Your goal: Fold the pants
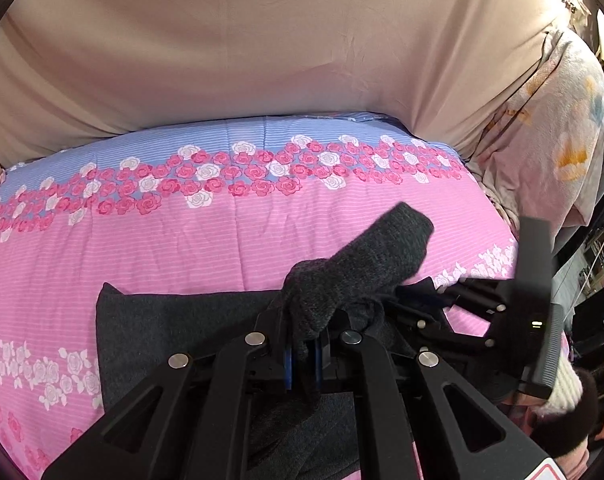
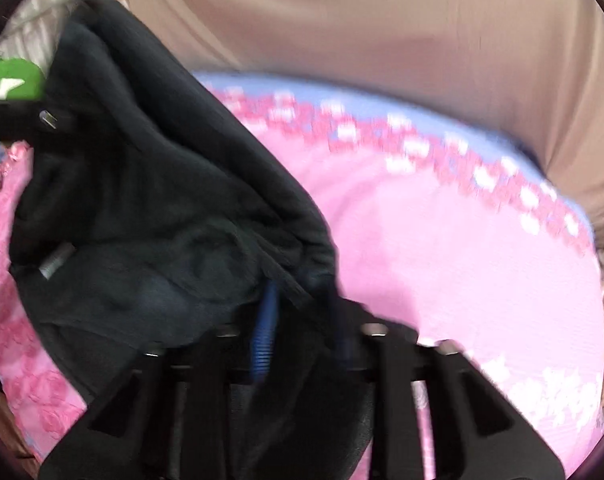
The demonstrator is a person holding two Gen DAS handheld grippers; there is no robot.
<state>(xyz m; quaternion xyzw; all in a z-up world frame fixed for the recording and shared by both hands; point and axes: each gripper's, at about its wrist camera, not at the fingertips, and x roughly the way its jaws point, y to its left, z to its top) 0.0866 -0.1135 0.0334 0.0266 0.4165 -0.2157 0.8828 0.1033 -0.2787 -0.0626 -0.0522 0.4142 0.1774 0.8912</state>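
Note:
Dark grey knit pants (image 1: 150, 332) lie on a pink flowered bedspread (image 1: 230, 236). My left gripper (image 1: 303, 354) is shut on a bunched fold of the pants, and a lifted end (image 1: 385, 248) sticks up and to the right past the fingers. My right gripper (image 1: 437, 312) shows at the right of the left wrist view, close against the same fabric. In the blurred right wrist view my right gripper (image 2: 302, 320) is shut on the pants (image 2: 142, 184), which hang lifted across the left half of the view.
A beige sheet (image 1: 286, 48) rises behind the bed. A pale flowered blanket (image 1: 553, 152) is heaped at the right edge. The bedspread (image 2: 461, 264) stretches ahead of the right gripper. Cluttered shelves (image 1: 601, 264) stand at the far right.

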